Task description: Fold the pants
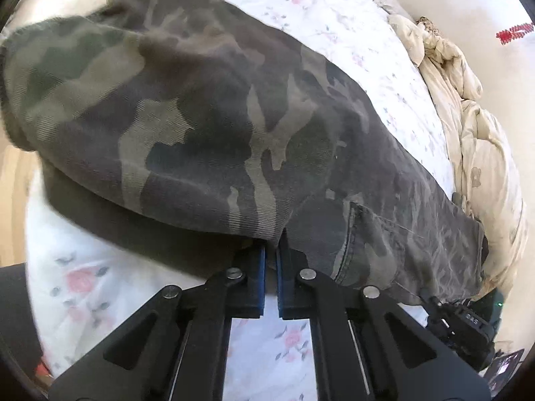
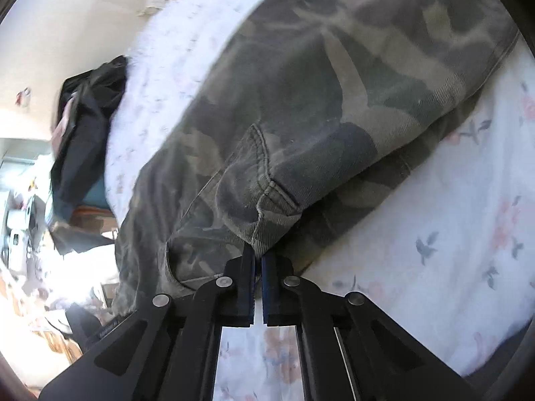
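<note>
Camouflage pants [image 1: 207,117] lie on a bed with a white floral sheet [image 1: 87,280]. My left gripper [image 1: 271,247] is shut on a fold of the pants' near edge and holds it lifted, with a lower layer in shadow beneath. In the right wrist view the pants [image 2: 334,100] stretch away up and right. My right gripper [image 2: 258,254] is shut on a seamed corner of the pants [image 2: 267,224], lifted above the floral sheet [image 2: 451,250]. The other gripper [image 1: 464,327] shows at the lower right of the left wrist view.
A crumpled cream duvet [image 1: 468,117] lies along the bed's far side by the wall. A dark garment [image 2: 83,127] hangs at the bed's edge, with cluttered room items [image 2: 20,227] beyond it.
</note>
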A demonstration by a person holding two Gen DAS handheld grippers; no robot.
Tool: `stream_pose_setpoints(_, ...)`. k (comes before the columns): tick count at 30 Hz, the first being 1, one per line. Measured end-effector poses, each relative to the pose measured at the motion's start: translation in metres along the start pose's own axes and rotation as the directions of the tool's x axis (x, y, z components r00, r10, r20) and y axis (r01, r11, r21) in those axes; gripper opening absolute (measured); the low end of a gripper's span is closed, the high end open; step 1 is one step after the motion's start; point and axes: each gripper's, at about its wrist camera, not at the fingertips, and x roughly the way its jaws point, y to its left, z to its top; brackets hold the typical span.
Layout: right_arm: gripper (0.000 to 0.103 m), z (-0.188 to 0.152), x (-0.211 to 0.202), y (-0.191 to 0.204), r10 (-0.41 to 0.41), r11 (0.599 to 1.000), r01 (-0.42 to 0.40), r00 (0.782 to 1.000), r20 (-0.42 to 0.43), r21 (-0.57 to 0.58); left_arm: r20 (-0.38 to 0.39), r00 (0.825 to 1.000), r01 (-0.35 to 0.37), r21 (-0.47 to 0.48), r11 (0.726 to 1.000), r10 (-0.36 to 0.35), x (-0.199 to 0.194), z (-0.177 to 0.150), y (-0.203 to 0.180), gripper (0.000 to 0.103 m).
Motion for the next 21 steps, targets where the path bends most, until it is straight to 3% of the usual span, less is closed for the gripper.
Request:
stream_pose_setpoints(4, 0.001, -0.01, 0.009, -0.011, -0.065, 0.998, 0.065, 0.997, -0.031, 0.014, -0.051, 0.995, -0.088, 0.033, 0.996, 0.09, 0.014, -0.008, 0.001, 0.002)
stream_pose_setpoints(6, 0.004, -0.01, 0.024, -0.03, -0.093, 0.991, 0.098, 0.993, -0.067, 0.086, -0.114, 0.984, -0.136, 0.015, 0.991, 0.137, 0.035, -0.01, 0.011, 0.006)
stream_pose_setpoints(8, 0.01, -0.008, 0.03, -0.029, -0.088, 0.989, 0.099, 0.991, -0.104, 0.109, -0.127, 0.984, -0.131, -0.022, 0.991, 0.128, 0.035, -0.007, 0.014, 0.007)
stream_pose_setpoints(9, 0.012, -0.007, 0.026, -0.025, -0.093, 0.99, 0.103, 0.991, -0.097, 0.097, -0.135, 0.981, -0.143, -0.025, 0.989, 0.139, 0.029, -0.007, 0.011, 0.021)
stream_pose_setpoints(11, 0.02, -0.005, 0.008, -0.01, -0.139, 0.99, 0.141, 0.988, -0.068, 0.031, -0.111, 0.978, -0.174, 0.021, 0.985, 0.175, 0.011, -0.006, 0.0, 0.048)
stream_pose_setpoints(16, 0.021, 0.021, -0.038, 0.022, -0.184, 0.978, 0.189, 0.981, 0.06, -0.088, 0.029, 0.988, -0.156, 0.186, 0.97, 0.153, -0.031, 0.013, -0.042, 0.049)
stream_pose_setpoints(17, 0.021, 0.032, -0.042, 0.028, -0.188, 0.973, 0.197, 0.979, 0.083, -0.12, 0.064, 0.985, -0.168, 0.222, 0.96, 0.158, -0.031, 0.02, -0.054, 0.05)
stream_pose_setpoints(18, 0.022, 0.043, -0.045, 0.033, -0.187, 0.967, 0.201, 0.977, 0.104, -0.155, 0.1, 0.979, -0.199, 0.27, 0.942, 0.178, -0.029, 0.028, -0.063, 0.057)
stream_pose_setpoints(20, 0.022, 0.072, -0.023, 0.049, -0.176, 0.95, 0.18, 0.984, 0.04, -0.254, 0.105, 0.967, -0.253, 0.387, 0.887, 0.231, -0.005, 0.041, -0.078, 0.063)
stream_pose_setpoints(21, 0.022, 0.084, -0.009, 0.051, -0.174, 0.944, 0.165, 0.985, -0.004, -0.284, 0.077, 0.96, -0.278, 0.404, 0.872, 0.271, 0.015, 0.05, -0.079, 0.063)
